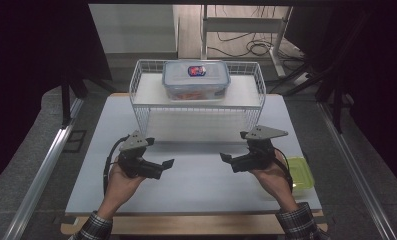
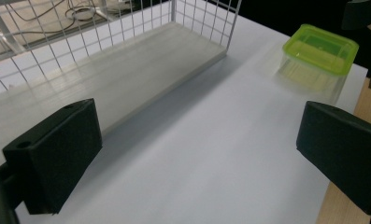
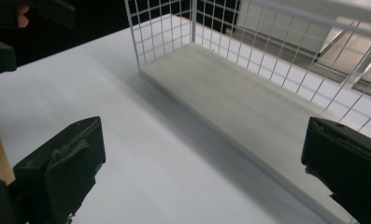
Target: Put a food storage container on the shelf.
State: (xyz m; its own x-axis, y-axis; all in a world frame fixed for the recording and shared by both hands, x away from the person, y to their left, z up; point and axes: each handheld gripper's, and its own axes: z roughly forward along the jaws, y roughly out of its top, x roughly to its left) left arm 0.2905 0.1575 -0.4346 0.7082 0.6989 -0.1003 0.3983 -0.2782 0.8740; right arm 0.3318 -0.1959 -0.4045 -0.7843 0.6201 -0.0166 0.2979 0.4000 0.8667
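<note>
A clear lidded food box (image 1: 196, 80) with a blue and red label sits on the top shelf of a white wire rack (image 1: 151, 107) at the back of the white table (image 1: 196, 187). My left gripper (image 1: 163, 167) is held low over the table's left half, pointing right, its jaws wide open (image 2: 197, 154) with nothing between them. My right gripper (image 1: 229, 162) mirrors it on the right, pointing left, also open (image 3: 202, 163) and empty. Both stand in front of the rack, apart from it.
A small box with a yellow-green lid (image 1: 300, 175) (image 2: 321, 49) rests at the table's right edge, beside the right hand. The rack's lower board (image 2: 113, 79) (image 3: 248, 93) lies on the table. Cables trail on the floor behind. A wooden strip edges the table's front.
</note>
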